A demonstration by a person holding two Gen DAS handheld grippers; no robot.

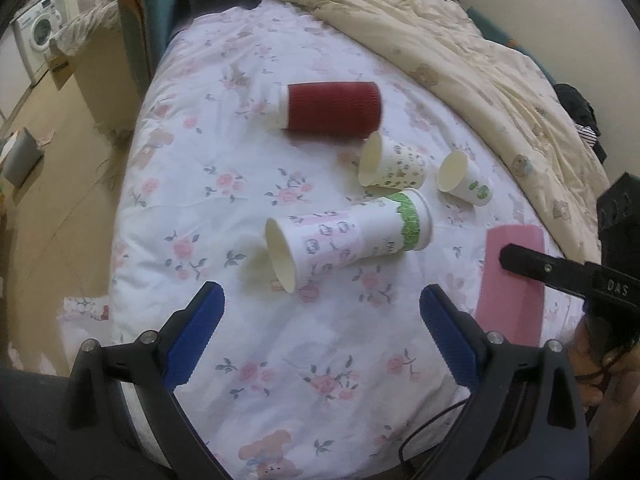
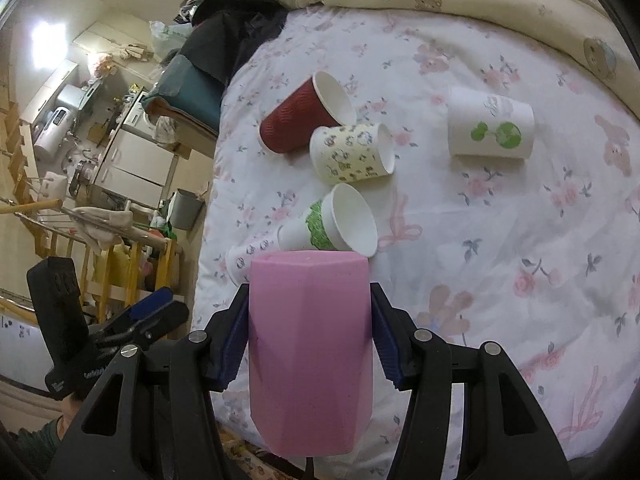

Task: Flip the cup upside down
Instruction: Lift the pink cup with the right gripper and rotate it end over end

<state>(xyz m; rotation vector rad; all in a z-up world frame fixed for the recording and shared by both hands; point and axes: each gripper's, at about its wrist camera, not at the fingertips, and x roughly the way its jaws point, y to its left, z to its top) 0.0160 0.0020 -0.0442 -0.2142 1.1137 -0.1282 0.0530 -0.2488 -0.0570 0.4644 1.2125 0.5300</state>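
A pink faceted cup (image 2: 308, 344) sits between the fingers of my right gripper (image 2: 310, 344), which is shut on it; its closed end faces away from the camera. It also shows in the left wrist view (image 1: 512, 284), held over the bed's right side. My left gripper (image 1: 320, 336) is open and empty above the floral bedsheet (image 1: 280, 360). Several paper cups lie on their sides: a red ribbed cup (image 1: 332, 110), a tall white cup with a green band (image 1: 348, 236), a small patterned cup (image 1: 390, 160) and a small cup with green marks (image 1: 464, 178).
A beige quilt (image 1: 460, 52) is bunched along the bed's far right. The bed's left edge drops to a wooden floor (image 1: 52, 200) with a grey bin (image 1: 20, 156). A washing machine (image 1: 38, 32) stands far left. Dark clothes (image 2: 236, 24) lie at the bed's head.
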